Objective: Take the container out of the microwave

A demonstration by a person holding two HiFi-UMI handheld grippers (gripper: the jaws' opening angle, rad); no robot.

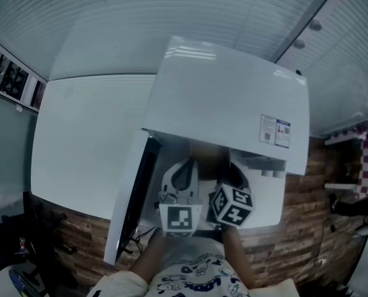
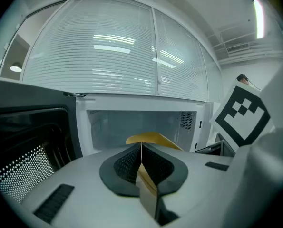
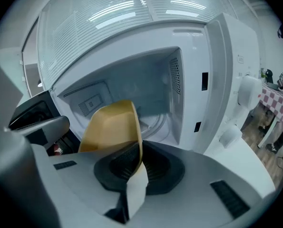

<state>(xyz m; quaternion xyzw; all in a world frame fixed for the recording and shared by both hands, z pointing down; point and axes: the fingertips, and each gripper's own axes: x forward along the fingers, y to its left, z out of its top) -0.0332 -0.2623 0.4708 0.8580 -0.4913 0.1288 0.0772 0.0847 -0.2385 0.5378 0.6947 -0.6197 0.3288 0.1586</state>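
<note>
Left gripper and right gripper clamp the yellow container; beyond the jaws, microwave on white table, label visible only in head view.

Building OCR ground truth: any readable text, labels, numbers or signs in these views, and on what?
None readable.
White-and-blue sticker on top of the white microwave: too small to read.
Grey label on its inner back wall: blurred.
Marker cubes on grippers: black-and-white squares, no words.
</note>
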